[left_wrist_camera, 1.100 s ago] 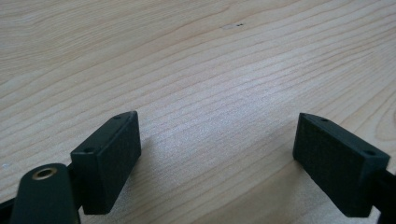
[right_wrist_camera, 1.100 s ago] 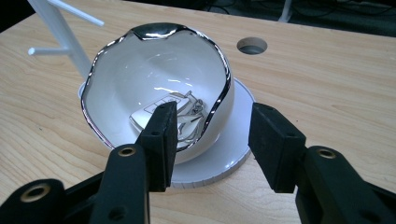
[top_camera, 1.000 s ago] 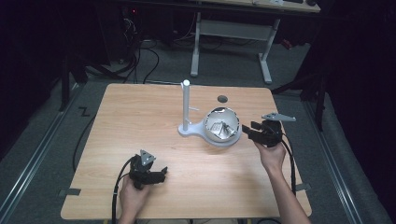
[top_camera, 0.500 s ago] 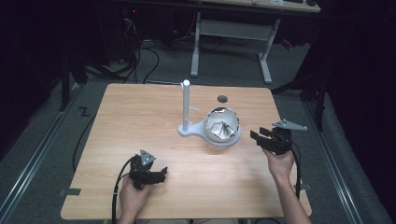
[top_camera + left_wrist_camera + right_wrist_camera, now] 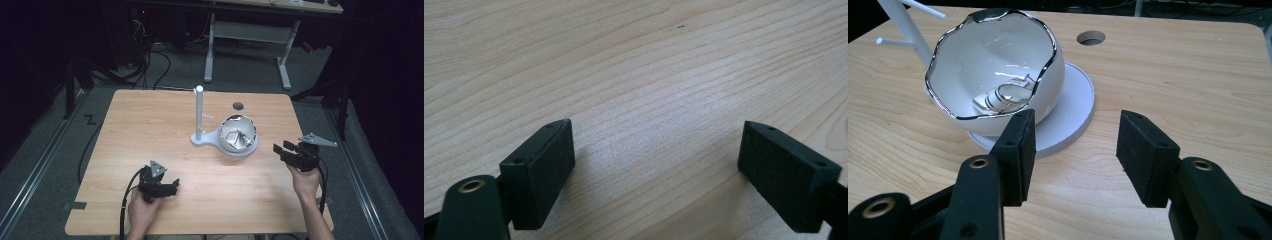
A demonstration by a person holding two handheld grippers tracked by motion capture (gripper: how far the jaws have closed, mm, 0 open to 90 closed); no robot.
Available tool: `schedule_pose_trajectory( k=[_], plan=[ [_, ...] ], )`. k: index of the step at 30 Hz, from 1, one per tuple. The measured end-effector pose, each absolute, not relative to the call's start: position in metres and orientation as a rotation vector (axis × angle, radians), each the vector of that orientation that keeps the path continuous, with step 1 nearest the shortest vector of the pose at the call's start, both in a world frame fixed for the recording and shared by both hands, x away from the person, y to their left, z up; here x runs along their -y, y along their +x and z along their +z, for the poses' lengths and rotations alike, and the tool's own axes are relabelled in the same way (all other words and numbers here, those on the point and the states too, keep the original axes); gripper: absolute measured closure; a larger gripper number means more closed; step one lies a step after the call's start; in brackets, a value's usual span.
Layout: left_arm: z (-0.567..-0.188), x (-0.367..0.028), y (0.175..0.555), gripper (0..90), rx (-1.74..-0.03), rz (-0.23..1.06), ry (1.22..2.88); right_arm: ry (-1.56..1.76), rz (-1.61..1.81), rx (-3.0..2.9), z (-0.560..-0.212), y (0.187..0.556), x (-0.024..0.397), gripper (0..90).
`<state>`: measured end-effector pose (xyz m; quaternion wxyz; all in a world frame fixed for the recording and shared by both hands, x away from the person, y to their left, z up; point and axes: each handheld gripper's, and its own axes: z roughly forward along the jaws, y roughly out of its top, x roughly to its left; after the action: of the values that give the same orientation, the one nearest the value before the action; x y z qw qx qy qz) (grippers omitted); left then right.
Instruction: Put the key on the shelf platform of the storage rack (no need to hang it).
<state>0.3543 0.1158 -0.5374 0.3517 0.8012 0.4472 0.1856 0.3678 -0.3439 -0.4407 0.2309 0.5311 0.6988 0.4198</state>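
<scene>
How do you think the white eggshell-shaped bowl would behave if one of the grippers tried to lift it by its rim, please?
The bowl looks glazed and glossy, so the pads would probably slip on it. Its thin, wavy silver-edged rim suggests it is brittle and could chip under a hard squeeze. It sits tilted on the round white base, so a push would likely rock it or roll it off.

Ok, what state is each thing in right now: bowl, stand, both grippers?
Bowl: upright on the stand's round base, shiny metal pieces inside.
Stand: upright, pegs bare.
Right gripper: jaws have just been opening, nothing between them, clear of the bowl.
Left gripper: open, empty, low over the table.
</scene>
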Motion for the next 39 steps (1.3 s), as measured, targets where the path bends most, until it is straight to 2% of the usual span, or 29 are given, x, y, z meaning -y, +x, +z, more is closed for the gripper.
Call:
schedule_pose_trajectory(
  k=[16, 39],
  plan=[
    [-0.537, -0.116, 0.354, 15.5, -1.158, 0.481, 2.073, 1.483, 1.165, -1.899, -0.447, 0.351, 0.355, 50.7],
    [-0.537, -0.116, 0.354, 15.5, -1.158, 0.482, 2.073, 1.451, 1.187, -1.918, -0.457, 0.328, 0.347, 50.7]
  ],
)
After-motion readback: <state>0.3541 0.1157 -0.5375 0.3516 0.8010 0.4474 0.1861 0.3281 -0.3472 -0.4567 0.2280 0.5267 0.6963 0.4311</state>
